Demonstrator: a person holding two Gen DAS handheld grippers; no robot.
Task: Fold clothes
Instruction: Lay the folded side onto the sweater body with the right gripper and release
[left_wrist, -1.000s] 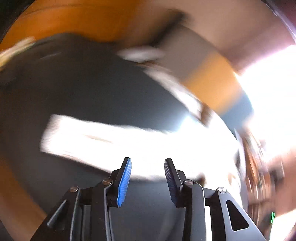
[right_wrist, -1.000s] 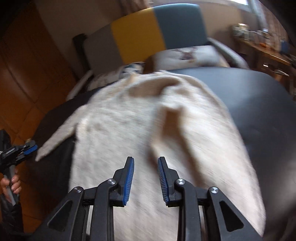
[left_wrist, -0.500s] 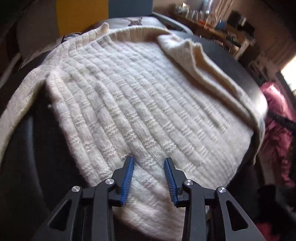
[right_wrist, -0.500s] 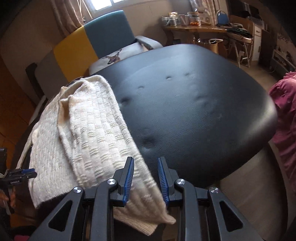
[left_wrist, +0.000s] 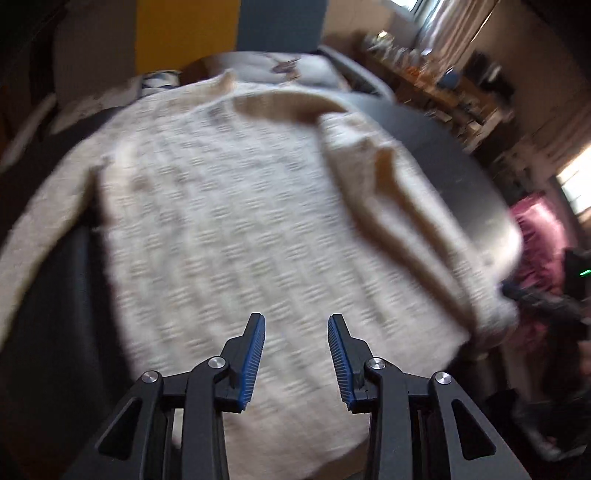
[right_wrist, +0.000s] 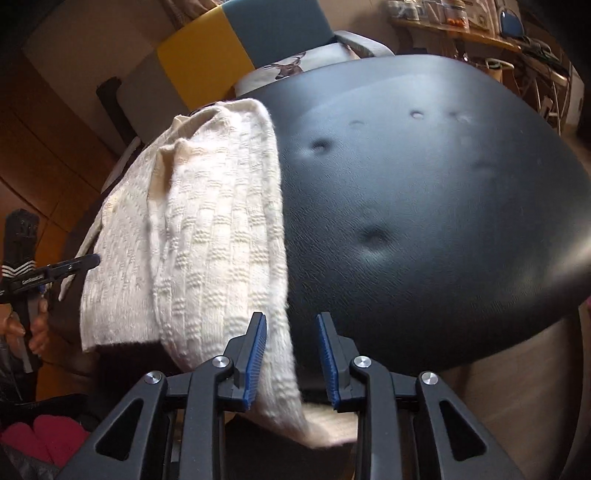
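Change: your left gripper (left_wrist: 296, 356) is sitting farther back from the sweater (left_wrist: 229, 221) than half a second ago, and the left wrist view is now blurring; your right gripper (right_wrist: 291, 356) is sitting closer over the folded sleeve edge.
Left gripper: you are holding its jaws apart above the sweater's hem, gripping nothing.
Right gripper: its jaws are standing apart, with the sleeve (right_wrist: 229, 258) passing between and under the fingers; nothing is being pinched.
Sweater: the cream knit is lying spread on the black padded surface (right_wrist: 424, 206), one sleeve folded over its body, the cuff end drooping past the near edge.
Other sleeve: it is trailing off to the left in the left wrist view.
Background: a yellow-and-blue chair (right_wrist: 236, 51) is standing behind the surface.
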